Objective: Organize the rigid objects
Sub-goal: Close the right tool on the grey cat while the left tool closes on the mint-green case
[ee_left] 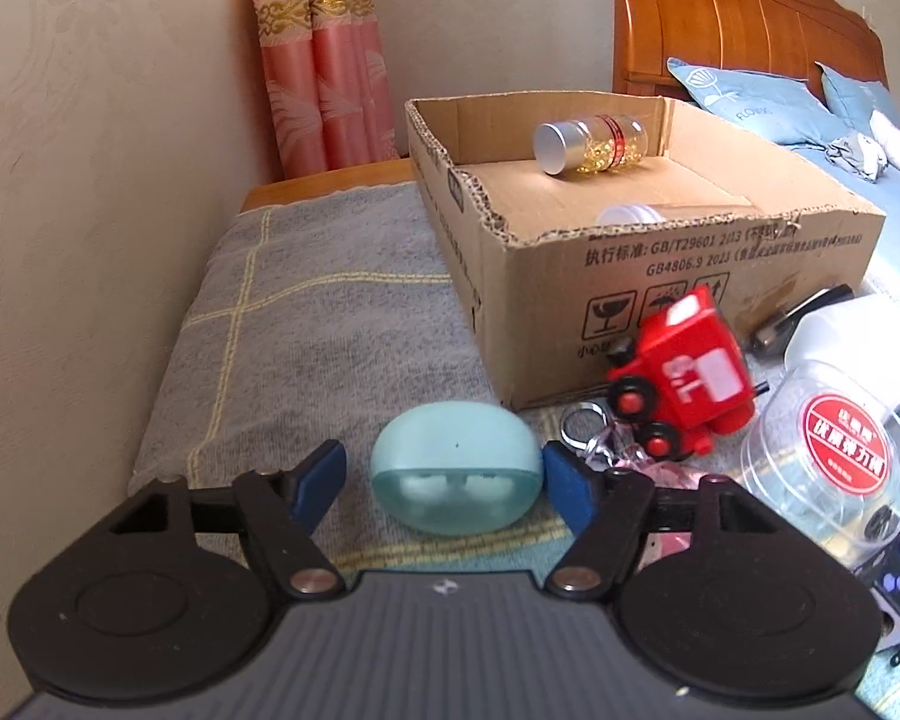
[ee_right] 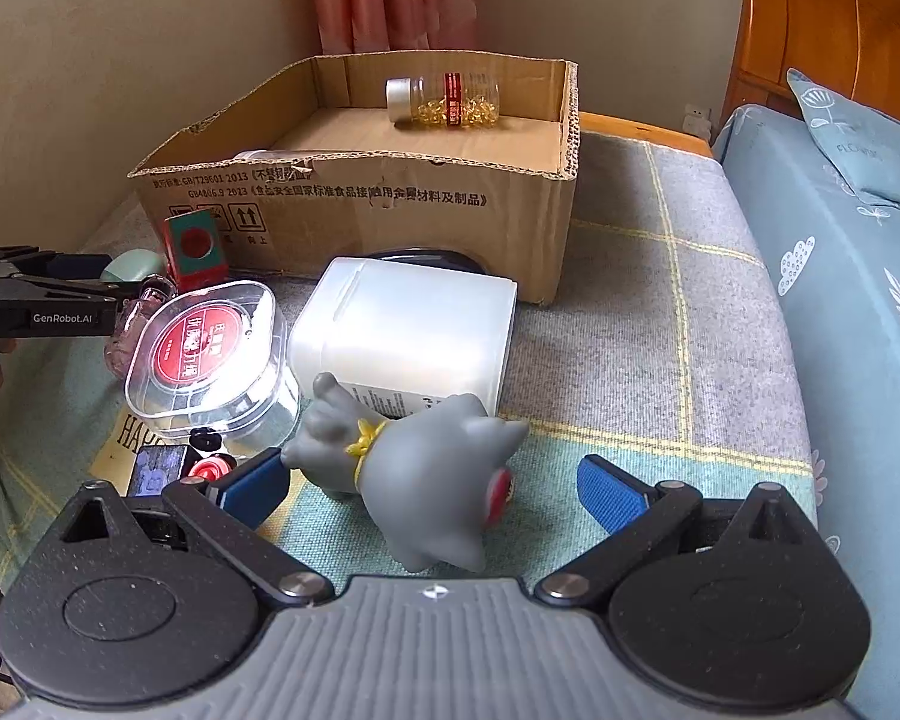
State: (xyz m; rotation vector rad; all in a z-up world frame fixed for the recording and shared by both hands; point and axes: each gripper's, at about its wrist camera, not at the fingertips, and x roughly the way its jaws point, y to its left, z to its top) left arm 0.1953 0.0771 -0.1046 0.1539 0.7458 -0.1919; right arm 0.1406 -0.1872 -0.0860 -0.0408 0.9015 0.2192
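Cardboard box (ee_left: 660,276), top open, stands toward the far wall-side end of the blanket-covered worktop (ee_left: 306,324). Inside it: one clear capsule bottle (ee_left: 591,146) with a silver cap, lying on its side by the far wall, and a white item at the near wall, mostly hidden.

Outside the box, in front of its near wall: a red toy train (ee_left: 684,369), a clear lidded tub (ee_right: 207,354) with a red label, and a white canister (ee_right: 408,333) on its side.

Left tongs (ee_left: 444,483): spread, with a pale blue case (ee_left: 455,467) between the pads; the right pad appears to touch it, the left stands clear.

Right tongs (ee_right: 432,492): spread wide around a grey toy figure (ee_right: 417,474) on the blanket.
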